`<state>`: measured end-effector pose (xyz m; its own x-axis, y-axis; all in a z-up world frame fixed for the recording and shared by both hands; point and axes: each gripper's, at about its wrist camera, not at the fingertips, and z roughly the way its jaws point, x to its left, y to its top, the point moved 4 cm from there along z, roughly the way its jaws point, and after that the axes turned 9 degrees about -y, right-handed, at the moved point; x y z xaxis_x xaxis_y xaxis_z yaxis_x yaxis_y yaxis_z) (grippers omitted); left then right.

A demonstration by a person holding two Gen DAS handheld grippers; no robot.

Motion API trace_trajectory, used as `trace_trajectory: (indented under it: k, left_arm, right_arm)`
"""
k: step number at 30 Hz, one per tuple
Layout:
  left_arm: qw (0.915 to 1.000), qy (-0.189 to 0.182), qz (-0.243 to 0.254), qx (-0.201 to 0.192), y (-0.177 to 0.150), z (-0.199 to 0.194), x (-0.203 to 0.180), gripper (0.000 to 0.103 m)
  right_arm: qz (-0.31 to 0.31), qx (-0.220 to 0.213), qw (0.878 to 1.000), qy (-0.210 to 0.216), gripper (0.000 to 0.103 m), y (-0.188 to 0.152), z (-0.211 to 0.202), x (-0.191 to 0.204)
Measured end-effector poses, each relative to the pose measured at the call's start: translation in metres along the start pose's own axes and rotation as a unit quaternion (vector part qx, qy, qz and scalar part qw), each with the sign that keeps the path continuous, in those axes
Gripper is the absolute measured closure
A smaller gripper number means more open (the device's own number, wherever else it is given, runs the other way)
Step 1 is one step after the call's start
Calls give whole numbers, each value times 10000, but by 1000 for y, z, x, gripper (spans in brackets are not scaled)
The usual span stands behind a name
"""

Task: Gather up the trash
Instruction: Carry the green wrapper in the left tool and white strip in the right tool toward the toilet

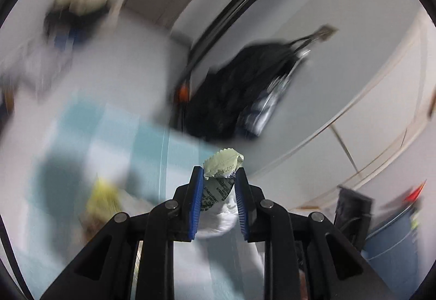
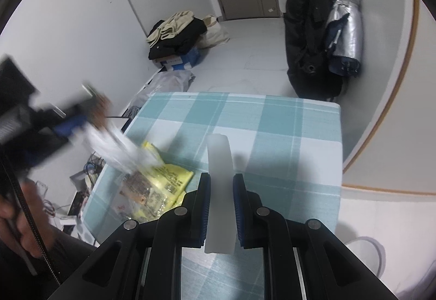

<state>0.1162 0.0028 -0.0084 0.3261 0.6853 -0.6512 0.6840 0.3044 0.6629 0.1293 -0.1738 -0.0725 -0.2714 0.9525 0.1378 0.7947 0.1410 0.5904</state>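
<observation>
Already one piece of rubbish is off the checked blue-and-white tablecloth (image 2: 272, 120): the left gripper (image 1: 220, 180) has its blue pads closed on a pale green sachet wrapper (image 1: 222, 163) with a zigzag-cut end, and white crumpled paper or plastic (image 1: 218, 221) hangs bunched below it between the fingers. Printed text runs down the wrapper's side but is too small to read; near the top a stamped date seems to begin "2025", seen upside down.

The right gripper (image 2: 220, 185) is narrowed on a translucent white strip (image 2: 220, 185), apparently the edge of a plastic bag, which stands up between its pads above the near edge of the table.

What is left, as far as I can judge: a yellow printed plastic bag (image 2: 166, 177) and a clear wrapper with brown and red print (image 2: 136, 191) lie together near the table's left edge, not yet gathered. Black lettering covers the yellow bag, though none of it is legible. The rest of the cloth looks bare.

On the floor beyond the far edge, a blue-and-white cardboard box (image 2: 179, 60) under a heap of clothes carries printing I cannot make out.
</observation>
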Motion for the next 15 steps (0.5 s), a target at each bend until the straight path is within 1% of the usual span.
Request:
trace_trajectory:
  k: [1,2,3,4,5,6,8,9,10,11,12,13,15]
  left_arm:
    - [9996,101,212,-159,3,-3,-4,84]
    - [9998,164,137,-45,3,4,2,84]
    - [9998,156,-68,132,1,13,10,84]
    - [9986,117,-446,260,-2,22,22,84]
    - [9977,125,-611,282,-4,24,27,84]
    - [9973,139,-663,269,-3,23,26,84]
    - [9995,-26,-316,31,7,10,6,84]
    - [9999,-18,-17,-124,11,2,-6,84]
    - [9993,162,244,-242,14,-3,-14,84]
    - [9990,272,290,-183,14,-2,-12,84]
    - [9994,277,196,-88,11,1,-7,84]
    - [9996,278,-18,9,8,4,2,84]
    - [9993,265,-238,127,3,8,9,84]
  right_arm:
    - [32,3,10000,14,87,-1,-1,-3]
    - [38,-5,10000,23,87,-1,-2,-4]
    - [24,-15,10000,15,87,-1,-2,-5]
    - [-2,-18,10000,-9,87,-2,-3,-6]
    - [2,-13,10000,-13,87,-3,-4,-7]
    - [23,-9,10000,-8,87,-3,-4,-9]
    - [80,-3,10000,7,87,-4,-5,-13]
    - [104,-6,9999,13,87,-4,-6,-14]
    - [131,-19,9999,50,87,-4,-8,-15]
    - [129,-39,9999,67,87,-4,-9,-15]
    - [118,-57,9999,68,87,-4,-10,-15]
    - [105,-78,9999,72,87,-4,-12,-16]
    - [122,-98,9998,100,87,-4,-14,-16]
